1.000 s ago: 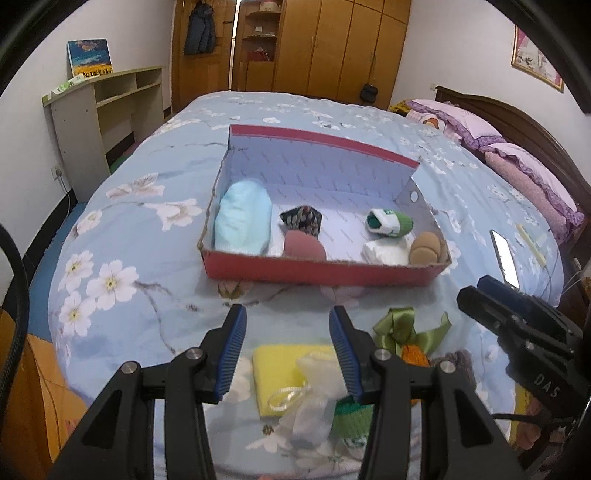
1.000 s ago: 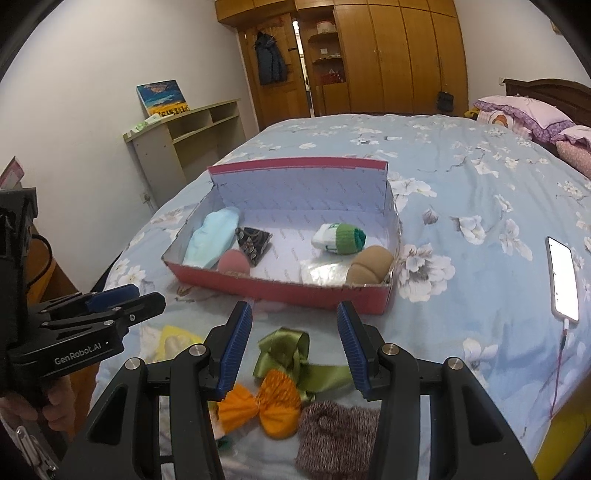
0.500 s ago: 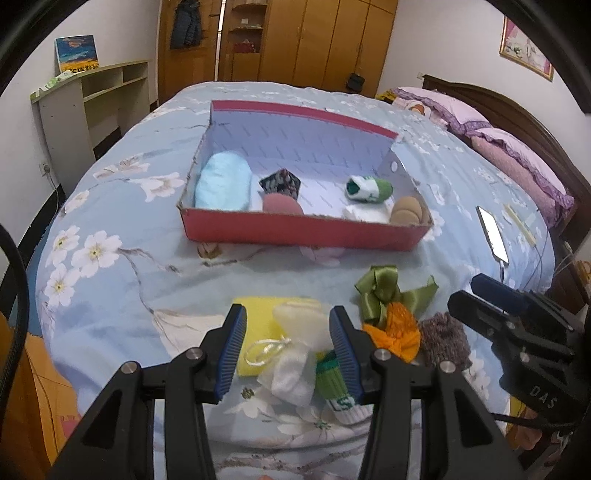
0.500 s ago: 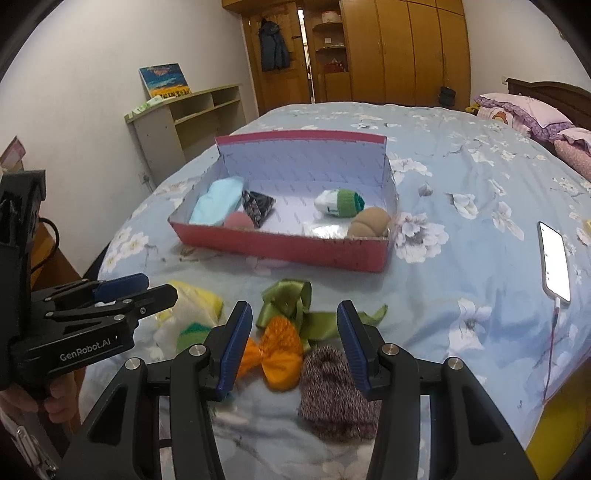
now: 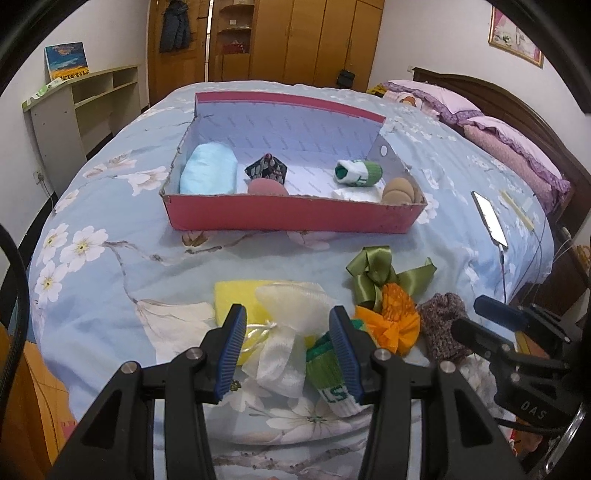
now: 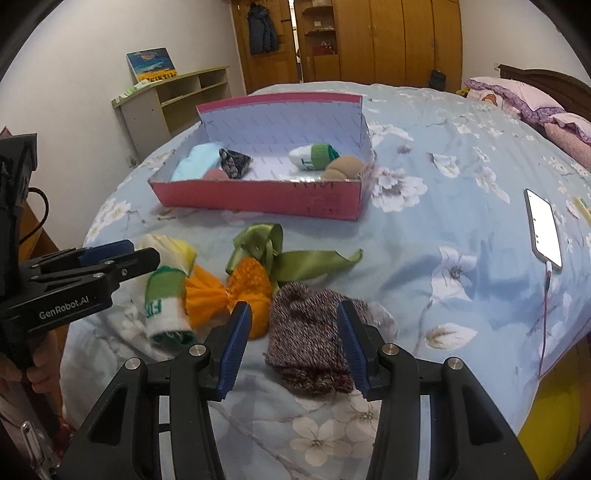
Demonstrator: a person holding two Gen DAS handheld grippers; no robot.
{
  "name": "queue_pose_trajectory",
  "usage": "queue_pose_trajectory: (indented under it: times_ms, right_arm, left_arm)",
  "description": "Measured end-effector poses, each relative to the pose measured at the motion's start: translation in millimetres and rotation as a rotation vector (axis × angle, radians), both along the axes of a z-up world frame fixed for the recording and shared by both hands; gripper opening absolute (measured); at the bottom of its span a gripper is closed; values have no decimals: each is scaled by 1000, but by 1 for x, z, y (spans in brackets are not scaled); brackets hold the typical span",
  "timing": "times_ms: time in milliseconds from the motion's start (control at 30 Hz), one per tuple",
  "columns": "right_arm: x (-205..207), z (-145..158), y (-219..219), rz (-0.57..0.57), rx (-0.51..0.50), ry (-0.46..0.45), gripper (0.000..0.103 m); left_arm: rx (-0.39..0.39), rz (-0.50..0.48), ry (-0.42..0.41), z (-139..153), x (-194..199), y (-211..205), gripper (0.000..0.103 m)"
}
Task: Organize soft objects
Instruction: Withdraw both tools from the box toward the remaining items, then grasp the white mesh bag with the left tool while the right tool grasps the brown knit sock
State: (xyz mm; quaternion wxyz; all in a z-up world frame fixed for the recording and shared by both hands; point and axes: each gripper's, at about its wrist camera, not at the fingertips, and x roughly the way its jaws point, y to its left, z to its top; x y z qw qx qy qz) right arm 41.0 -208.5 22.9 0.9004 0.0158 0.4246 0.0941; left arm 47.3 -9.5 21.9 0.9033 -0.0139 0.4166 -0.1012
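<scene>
**Bedroom around the bed**

The bed wears a pale blue cover printed with white blossoms. At its head, against a dark wooden headboard, lie pink-purple frilled pillows. Near the bed's right edge a lit phone rests on the cover, a cable running from its near end. Left of the bed stands a pale open shelf unit with a blue picture on top. Beyond the foot, wooden wardrobes line the wall, a dark jacket hanging there.
</scene>
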Motion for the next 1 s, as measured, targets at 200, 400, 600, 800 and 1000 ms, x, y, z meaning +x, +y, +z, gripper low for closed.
queue_pose_trajectory:
  times_ms: [200,400,600,800,1000]
  right_arm:
    - [2,-10,-4,-16,-17,17,49]
    - [5,-22,-3,-22,-65,35,49]
    - [6,-31,1,1,-107,37,49]
    - [5,-33,-2,11,-84,37,45]
    - [2,-27,-1,16,-75,15,31]
  left_arm:
    - [-7,17,24,-10,5,1,49]
    - [-9,29,22,-15,6,2,45]
    - [-7,21,16,-15,6,-1,30]
    - [-21,18,9,-11,3,1,23]
    - [-38,18,-9,-2,-1,5,17]
